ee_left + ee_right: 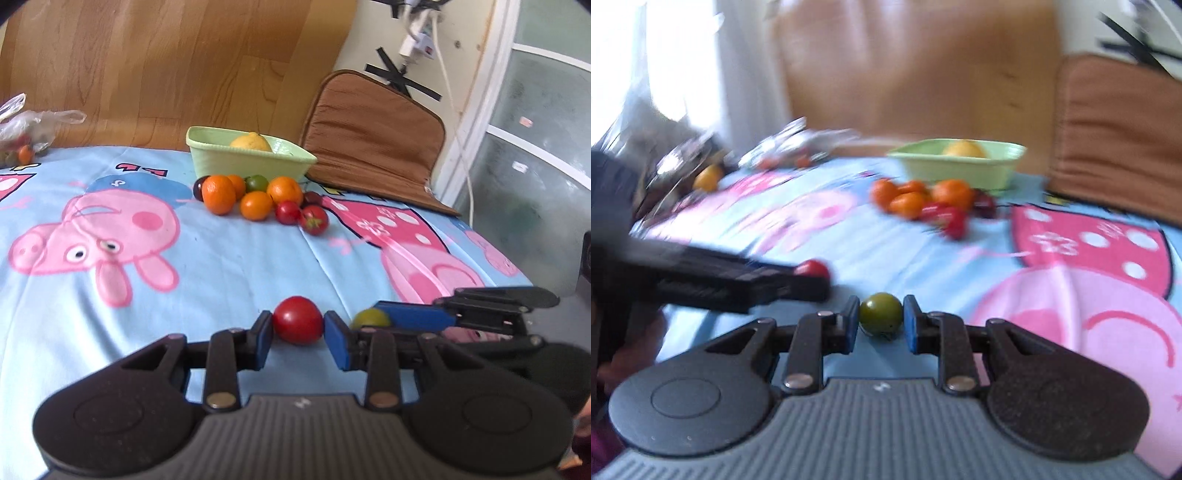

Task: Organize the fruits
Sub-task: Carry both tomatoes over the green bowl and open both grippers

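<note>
Left claw (298,328) grips a red tomato (297,319); right claw (881,323) grips a green tomato (880,313), both well short of the green basket (236,162).

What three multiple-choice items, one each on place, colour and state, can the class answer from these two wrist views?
1. Where is the yellow lemon?
A. In the pale green plastic basket
B. On the brown cushion
C. In the plastic bag

2. What colour is the small round tomato in the right tool?
A. Red
B. Green
C. Orange

3. What state is the left tool in?
A. Wide open, empty
B. Shut, empty
C. Shut on a round red tomato

Answers:
1 A: it shows above the basket rim.
2 B: olive green between the blue pads.
3 C: both pads press its sides.
</note>
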A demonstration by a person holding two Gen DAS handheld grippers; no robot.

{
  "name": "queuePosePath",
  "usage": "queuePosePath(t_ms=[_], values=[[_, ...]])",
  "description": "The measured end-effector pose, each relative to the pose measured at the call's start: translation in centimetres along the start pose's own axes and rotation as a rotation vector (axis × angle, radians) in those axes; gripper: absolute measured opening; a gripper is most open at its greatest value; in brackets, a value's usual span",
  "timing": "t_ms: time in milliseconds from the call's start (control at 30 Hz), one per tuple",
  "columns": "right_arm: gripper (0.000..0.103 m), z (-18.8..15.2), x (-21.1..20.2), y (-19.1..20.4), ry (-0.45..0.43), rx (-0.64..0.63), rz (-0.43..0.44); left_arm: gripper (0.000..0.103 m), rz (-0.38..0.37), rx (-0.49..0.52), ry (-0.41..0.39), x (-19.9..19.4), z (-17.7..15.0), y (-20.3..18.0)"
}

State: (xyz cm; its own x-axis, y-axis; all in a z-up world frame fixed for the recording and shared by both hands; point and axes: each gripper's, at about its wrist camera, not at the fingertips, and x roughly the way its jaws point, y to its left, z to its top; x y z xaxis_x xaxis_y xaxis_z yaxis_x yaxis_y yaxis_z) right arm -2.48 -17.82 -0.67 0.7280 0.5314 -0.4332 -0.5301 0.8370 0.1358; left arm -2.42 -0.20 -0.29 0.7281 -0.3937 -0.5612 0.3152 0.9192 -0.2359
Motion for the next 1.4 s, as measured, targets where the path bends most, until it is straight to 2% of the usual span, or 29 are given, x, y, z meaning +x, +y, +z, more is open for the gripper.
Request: queuePosePath(t_ms=[133,333,400,600,633,667,733,833,1033,1133,1233,1400], values=[[0.03,-0.2,0.1,1.6,-0.006,-0.098,-0.037,0.031,0.004,0.007,-0.004,-0.8,-0.7,-0.2],[0.032,-0.3,0.5,1.5,0.025,-0.058,-0.053,0.045,0.018,0.015,-0.022,-1.4,-0.4,-0.1],[0.035,-0.5,0.3,1.6,0.026,-0.068,-0.054,0.046,0.019,0.022,-0.024,-1.3,-0.3,-0.2],[0.035,-0.7,0.2,1.6,0.026,-0.067,-0.054,0.042,0.024,0.041,-0.013,-0.9,-0.9,-0.3],[0.034,-0.7,0.3,1.7,0.024,-0.07,-0.053,0.042,0.025,0.044,-0.015,-1.0,-0.9,-0.3],[0.028,-0.7,0.3,1.7,0.022,-0.072,-0.05,0.041,0.025,0.044,-0.018,-1.0,-1.0,-0.3],[0.028,-0.7,0.4,1.7,0.018,-0.074,-0.05,0.031,0.035,0.051,-0.024,-1.0,-1.0,-0.2],[0.028,-0.3,0.8,1.3,0.011,-0.043,-0.038,0.031,0.013,0.015,-0.026,-0.9,-0.5,0.5],[0.028,2.7,2.3,0.0,-0.037,-0.017,-0.029,0.031,-0.018,0.007,-0.058,0.5,4.1,1.6],[0.028,5.3,4.0,-1.3,-0.08,-0.01,-0.044,0.031,0.009,0.036,-0.111,2.0,8.1,2.0],[0.028,8.3,6.0,-3.5,-0.125,0.035,-0.063,0.031,0.017,0.022,-0.136,4.2,11.9,2.7],[0.028,11.5,9.8,-7.5,-0.143,0.099,-0.108,0.031,0.035,-0.026,-0.109,9.3,16.8,4.9]])
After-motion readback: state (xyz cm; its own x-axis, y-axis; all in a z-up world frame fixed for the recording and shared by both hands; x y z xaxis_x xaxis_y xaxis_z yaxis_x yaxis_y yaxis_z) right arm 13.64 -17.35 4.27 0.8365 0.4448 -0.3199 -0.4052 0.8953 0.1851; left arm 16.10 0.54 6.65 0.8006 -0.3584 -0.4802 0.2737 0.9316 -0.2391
